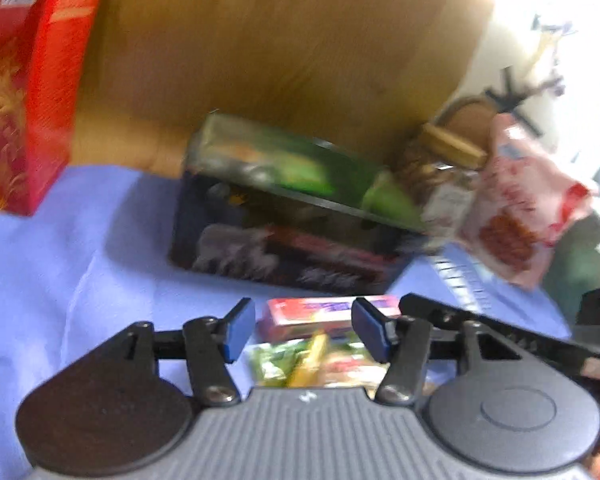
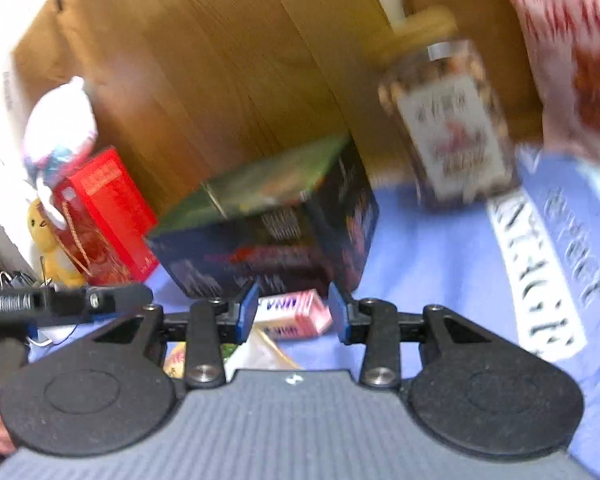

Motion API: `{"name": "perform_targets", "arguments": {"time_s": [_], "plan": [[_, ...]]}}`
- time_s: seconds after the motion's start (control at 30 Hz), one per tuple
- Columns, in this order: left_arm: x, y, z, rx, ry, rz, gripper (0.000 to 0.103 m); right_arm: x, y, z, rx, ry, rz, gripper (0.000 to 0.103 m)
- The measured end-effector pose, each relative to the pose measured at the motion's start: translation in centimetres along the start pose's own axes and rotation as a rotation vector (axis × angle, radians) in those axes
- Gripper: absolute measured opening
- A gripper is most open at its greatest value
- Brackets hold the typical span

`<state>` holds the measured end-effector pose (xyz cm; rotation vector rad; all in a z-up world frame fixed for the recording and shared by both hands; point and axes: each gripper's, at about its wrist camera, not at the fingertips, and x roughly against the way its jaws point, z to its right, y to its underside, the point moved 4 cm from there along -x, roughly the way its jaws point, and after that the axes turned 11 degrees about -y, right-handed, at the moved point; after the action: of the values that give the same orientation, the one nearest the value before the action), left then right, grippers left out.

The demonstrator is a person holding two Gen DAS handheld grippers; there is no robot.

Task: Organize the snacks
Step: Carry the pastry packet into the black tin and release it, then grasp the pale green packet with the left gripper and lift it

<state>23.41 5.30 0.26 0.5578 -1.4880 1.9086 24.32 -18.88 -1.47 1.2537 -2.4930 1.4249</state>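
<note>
A small pink snack box [image 1: 320, 312] lies on the blue cloth [image 1: 80, 248] in front of a dark box with a green top [image 1: 284, 216]. A green and yellow snack packet [image 1: 316, 364] lies just before my left gripper [image 1: 305, 330], which is open over both. My right gripper [image 2: 294, 312] is open around the same pink box [image 2: 292, 314]; whether it touches is unclear. A nut jar with a wooden lid [image 2: 452, 120] and a red-white snack bag [image 2: 572, 48] stand at the right.
A tall red box [image 1: 24, 84] stands at the far left, with a white bag [image 2: 60, 128] and a yellow plush toy [image 2: 48, 248] beside it. A wooden panel [image 1: 280, 40] backs the table. The other gripper's arm [image 2: 64, 304] reaches in from the left.
</note>
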Motion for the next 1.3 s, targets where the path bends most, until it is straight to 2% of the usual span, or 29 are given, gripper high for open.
{"name": "perform_targets", "arguments": {"time_s": [0.1,0.13,0.17,0.33,0.4,0.5,0.63,0.73,0.83,0.93,1.03,1.07,1.1,1.13,1.17,1.2,1.23,1.27,1.3], "plan": [[-1.3,0.8,-0.9,0.035,-0.006,-0.060,0.050,-2.2,0.1,-0.4,-0.025,-0.019,-0.058,0.043],[-1.4,1.3,-1.3,0.047,0.018,-0.089,0.041,-2.8,0.3,-0.8,-0.022,-0.030,-0.082,0.043],[-1.1,1.8,-1.6,0.050,0.027,-0.100,0.037,-3.4,0.5,-1.4,-0.019,-0.063,-0.112,0.043],[2.8,3.5,-2.0,0.009,0.012,-0.052,0.038,-2.3,2.7,-5.8,0.116,-0.158,-0.190,0.043],[5.0,3.5,-2.6,0.021,0.019,-0.013,0.041,-0.5,2.5,-6.6,0.147,-0.188,-0.162,0.043],[7.4,3.6,-3.3,0.029,0.007,0.038,0.041,3.3,1.5,-6.5,0.135,-0.205,-0.076,0.043],[9.7,4.7,-4.3,0.027,0.007,0.046,0.041,7.1,2.2,-6.6,0.121,-0.200,-0.027,0.043],[10.8,6.3,-4.4,0.033,0.045,0.013,0.041,8.8,3.9,-7.0,0.155,-0.160,-0.021,0.043],[11.2,7.7,-2.3,0.022,0.170,-0.032,0.041,8.7,6.0,-7.1,0.222,-0.058,-0.051,0.053],[10.9,8.2,1.0,-0.040,0.248,-0.041,0.041,8.0,7.5,-7.6,0.289,-0.037,-0.116,0.057],[9.6,8.5,3.8,-0.093,0.275,-0.045,0.041,6.0,8.4,-8.7,0.445,0.037,-0.209,0.066],[8.8,8.6,4.4,-0.097,0.261,-0.060,0.041,5.3,8.6,-8.9,0.492,0.064,-0.229,0.070],[7.9,8.8,4.7,-0.098,0.235,-0.082,0.041,4.7,8.8,-8.8,0.524,0.083,-0.244,0.070],[7.3,9.2,4.8,-0.103,0.202,-0.099,0.041,4.3,9.0,-8.4,0.543,0.101,-0.258,0.069],[6.7,9.4,4.8,-0.106,0.166,-0.115,0.041,4.2,9.0,-8.0,0.536,0.096,-0.248,0.064],[6.3,9.7,4.6,-0.095,0.153,-0.128,0.041,4.2,8.9,-7.7,0.506,0.074,-0.249,0.045],[6.2,9.8,4.4,-0.074,0.167,-0.139,0.041,4.5,8.7,-7.5,0.473,0.054,-0.244,0.033],[6.2,10.0,4.4,-0.060,0.175,-0.146,0.044,4.9,8.7,-7.4,0.461,0.048,-0.237,0.010],[6.2,10.0,4.4,-0.054,0.182,-0.150,0.045,5.3,8.9,-7.3,0.459,0.055,-0.229,0.006]]}}
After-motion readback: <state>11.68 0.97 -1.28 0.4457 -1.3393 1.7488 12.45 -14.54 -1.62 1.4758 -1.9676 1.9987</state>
